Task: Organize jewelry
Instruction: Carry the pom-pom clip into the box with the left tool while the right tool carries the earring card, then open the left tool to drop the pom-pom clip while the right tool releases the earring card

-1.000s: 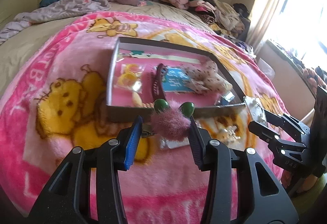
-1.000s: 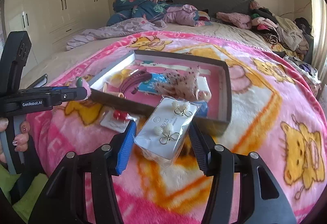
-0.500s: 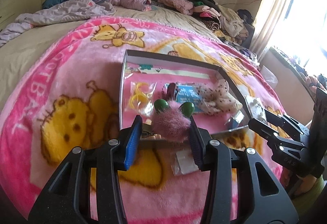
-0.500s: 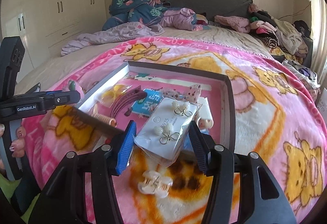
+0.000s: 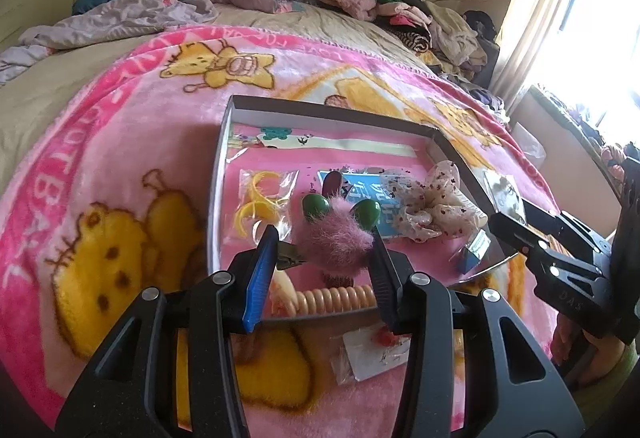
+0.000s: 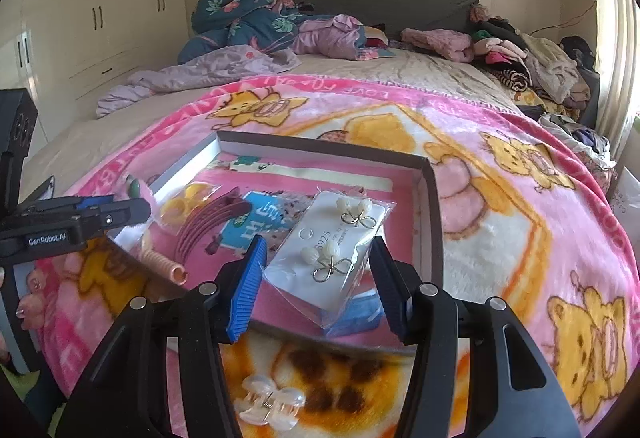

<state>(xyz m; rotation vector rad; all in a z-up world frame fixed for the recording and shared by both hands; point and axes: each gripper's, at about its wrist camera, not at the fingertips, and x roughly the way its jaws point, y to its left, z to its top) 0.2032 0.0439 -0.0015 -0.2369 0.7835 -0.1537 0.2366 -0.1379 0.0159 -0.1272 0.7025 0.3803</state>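
I count one box (image 6: pixel 430 198), two grippers, one earring card (image 6: pixel 336 250) (two earrings), one clear claw clip (image 6: pixel 270 404).

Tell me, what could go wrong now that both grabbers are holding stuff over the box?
The fluffy pink hair clip with green ends sits between the left gripper fingers mostly by its fuzz, so it might slip or drop askew. The clear packet of pearl earrings in the right gripper hangs near the shallow grey box's near edge and could land outside. The clear claw clip on the blanket could be forgotten.
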